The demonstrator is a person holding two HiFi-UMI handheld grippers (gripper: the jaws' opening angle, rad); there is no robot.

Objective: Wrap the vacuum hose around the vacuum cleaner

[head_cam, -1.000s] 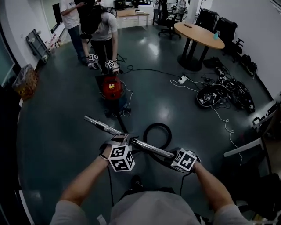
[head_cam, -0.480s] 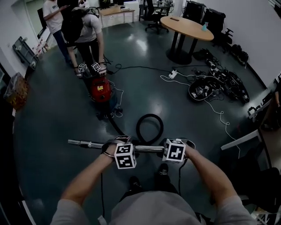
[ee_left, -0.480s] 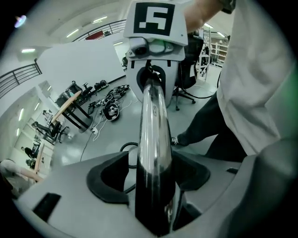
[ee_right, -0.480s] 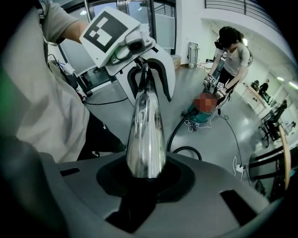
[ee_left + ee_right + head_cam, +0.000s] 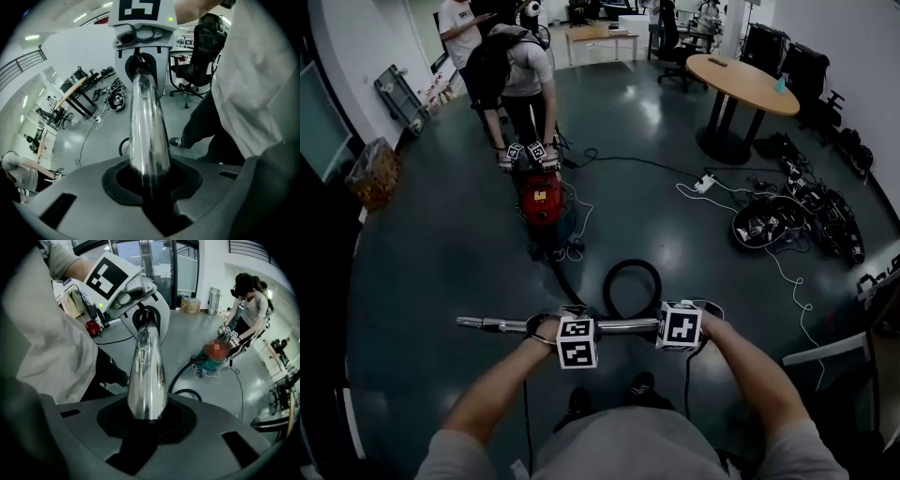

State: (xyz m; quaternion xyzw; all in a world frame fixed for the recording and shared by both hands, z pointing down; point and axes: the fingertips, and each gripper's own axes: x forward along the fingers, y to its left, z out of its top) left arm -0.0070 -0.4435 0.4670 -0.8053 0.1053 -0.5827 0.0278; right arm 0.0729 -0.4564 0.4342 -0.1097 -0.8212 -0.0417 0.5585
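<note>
Gripping the metal tube (image 5: pixel 497 325) level across the body, both claws were clamped on it. The left claw (image 5: pixel 150 185), whose jaws had just been closing, had the shiny tube seated between them. The right claw (image 5: pixel 147 420) was pinched on the same tube further along. The black hose (image 5: pixel 630 281) lay in a loop on the floor (image 5: pixel 441 234) just beyond the tube and trailed back to the red vacuum cleaner (image 5: pixel 546 202). The cleaner stood well apart, with another person (image 5: pixel 525 75) bent over it.

The tube looked stiff, smooth and probably slippery. A hold at two spread points therefore seemed wise, to stop it swinging or rolling in the grip. The hose looked soft and springy. It would likely sag, drag on the floor and try to uncoil. It would best be taken close to the bend being laid and fed round the vacuum cleaner turn by turn.
</note>
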